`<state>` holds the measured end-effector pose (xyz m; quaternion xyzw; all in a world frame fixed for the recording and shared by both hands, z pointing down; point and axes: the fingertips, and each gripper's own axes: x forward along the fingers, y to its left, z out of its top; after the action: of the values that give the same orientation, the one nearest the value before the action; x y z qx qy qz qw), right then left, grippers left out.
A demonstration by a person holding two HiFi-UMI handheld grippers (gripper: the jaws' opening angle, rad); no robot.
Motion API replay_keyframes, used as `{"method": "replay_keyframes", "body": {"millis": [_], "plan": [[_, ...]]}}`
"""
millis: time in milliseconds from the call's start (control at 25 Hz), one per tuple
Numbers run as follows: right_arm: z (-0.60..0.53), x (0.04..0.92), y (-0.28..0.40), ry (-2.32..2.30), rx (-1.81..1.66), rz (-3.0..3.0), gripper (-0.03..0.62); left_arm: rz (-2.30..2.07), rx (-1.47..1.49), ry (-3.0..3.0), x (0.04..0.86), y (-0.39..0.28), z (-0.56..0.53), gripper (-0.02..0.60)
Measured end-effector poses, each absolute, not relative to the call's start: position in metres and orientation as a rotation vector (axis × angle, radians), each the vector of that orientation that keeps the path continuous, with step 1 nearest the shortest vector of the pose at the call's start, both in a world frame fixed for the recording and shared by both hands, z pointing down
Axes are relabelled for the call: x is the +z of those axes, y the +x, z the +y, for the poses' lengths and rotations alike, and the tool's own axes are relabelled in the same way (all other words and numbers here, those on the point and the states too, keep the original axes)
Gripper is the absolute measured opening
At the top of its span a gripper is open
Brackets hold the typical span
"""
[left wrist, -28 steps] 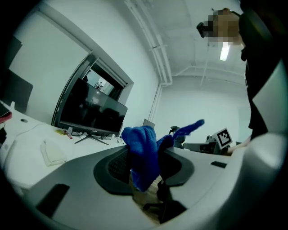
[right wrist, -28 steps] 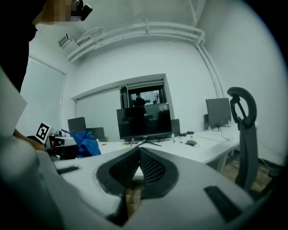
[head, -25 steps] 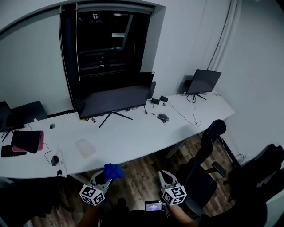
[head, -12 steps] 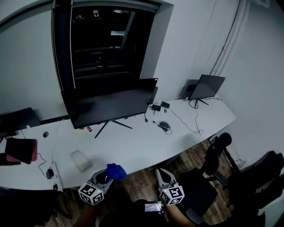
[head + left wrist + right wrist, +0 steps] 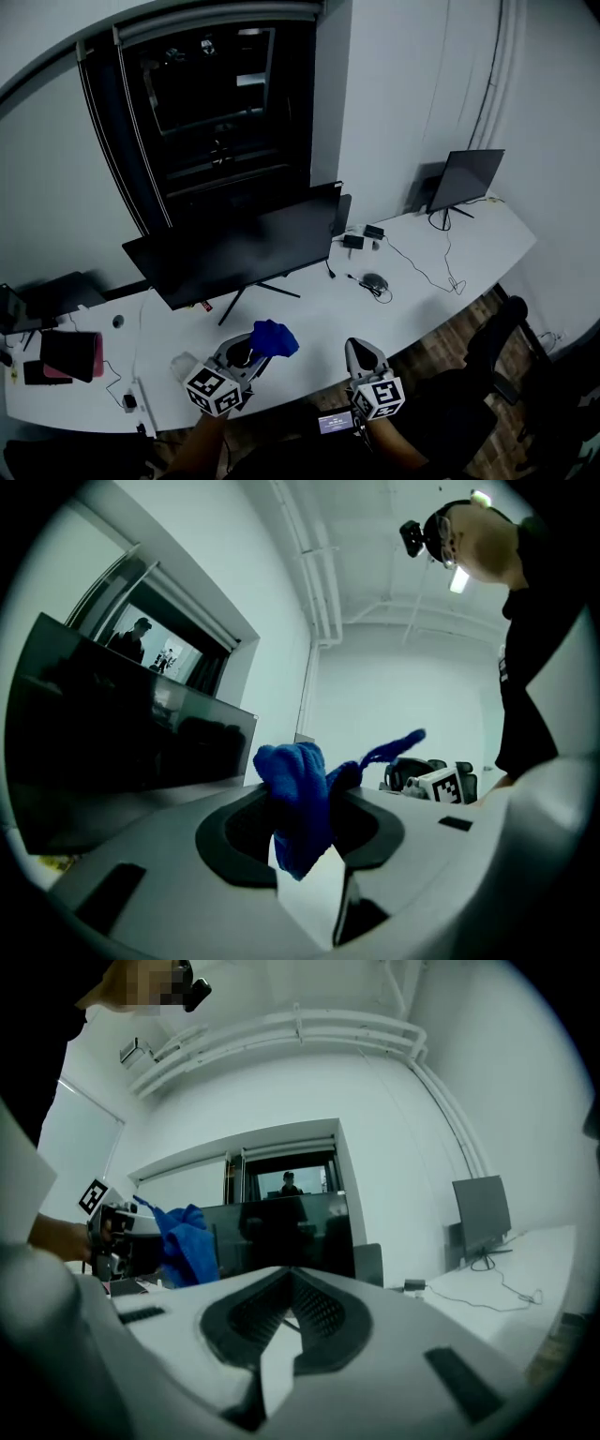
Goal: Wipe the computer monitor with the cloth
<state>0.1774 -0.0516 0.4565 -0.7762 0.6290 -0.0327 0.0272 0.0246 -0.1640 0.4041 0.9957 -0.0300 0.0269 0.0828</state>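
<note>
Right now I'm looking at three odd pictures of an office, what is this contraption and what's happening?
There is no robot: a person holds a two-jaw gripper in each hand. The wide picture comes from a camera on the person's head, looking down at a white desk with a big dark monitor, a small monitor and a mouse. The other two come from cameras riding on the grippers. The left gripper is shut on a blue cloth; the right gripper is shut and empty. Neither touches the monitor yet.

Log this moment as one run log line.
left gripper: shut on blue cloth | right gripper: shut, empty | monitor: not touched
</note>
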Motion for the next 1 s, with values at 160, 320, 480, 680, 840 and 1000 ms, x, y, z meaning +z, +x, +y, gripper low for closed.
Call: {"method": "replay_keyframes", "body": {"millis": [160,320,480,680,840,1000], "plan": [[-0.083,0.442,0.226,-2.358,-0.055,1.920,0.003,-0.077,0.119,3.099,0.362,0.083,-0.196,0.132],[-0.107,0.429,0.275,-2.365,0.018,1.937,0.003,-0.063,0.127,3.196,0.316,0.148,-0.221,0.132],[-0.127,0.406,0.312,-2.352,0.120,1.962,0.003,-0.051,0.154,3.269,0.273,0.202,-0.238,0.130],[-0.147,0.387,0.348,-2.322,0.174,1.940,0.003,-0.058,0.354,3.389,0.235,0.270,-0.265,0.130],[-0.158,0.379,0.366,-2.294,0.197,1.939,0.003,-0.122,0.532,3.479,0.215,0.321,-0.292,0.130],[-0.166,0.378,0.375,-2.273,0.202,1.953,0.003,-0.115,0.621,3.499,0.208,0.360,-0.308,0.130]]}}
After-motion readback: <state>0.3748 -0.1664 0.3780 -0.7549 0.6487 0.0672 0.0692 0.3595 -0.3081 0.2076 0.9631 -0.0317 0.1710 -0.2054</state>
